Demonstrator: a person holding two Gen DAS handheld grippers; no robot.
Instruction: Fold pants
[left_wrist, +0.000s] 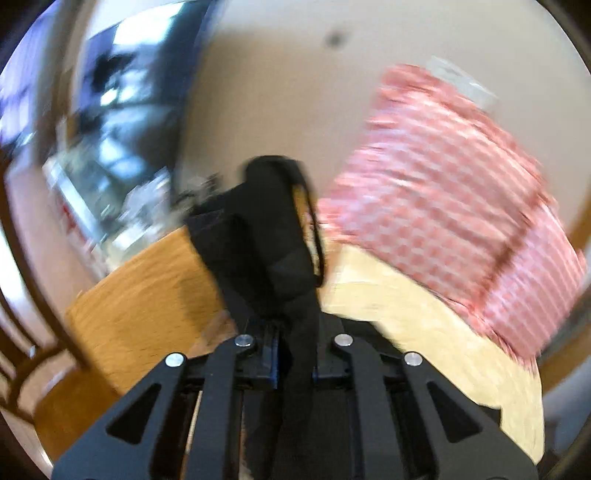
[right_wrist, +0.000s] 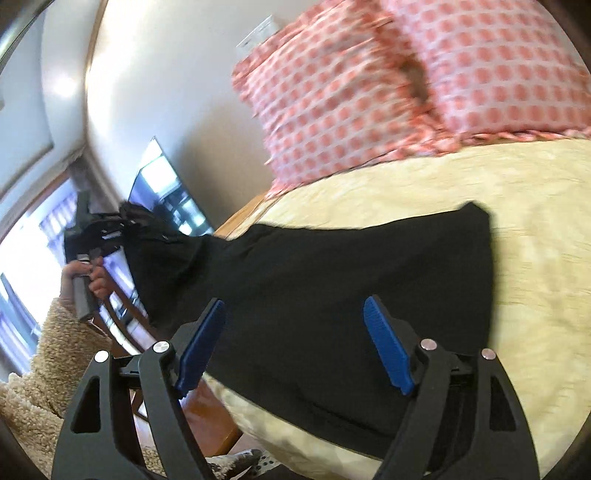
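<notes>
Holding the black fabric pants (right_wrist: 332, 288) by one end, your left gripper (left_wrist: 291, 354) was clamped on a bunched fold, raised off the side of the pale yellow bedspread (right_wrist: 535, 229). Your left hand (right_wrist: 86, 277) gripped its handle upright. Your right gripper (right_wrist: 295, 343) hovered over the pants' spread portion on the bed, blue pads (right_wrist: 388, 350) apart, nothing between them. Two red-and-white patterned pillows (right_wrist: 351, 92) stood at the head. Left view: heavily blurred; pants' lower edge hidden behind your right gripper.
</notes>
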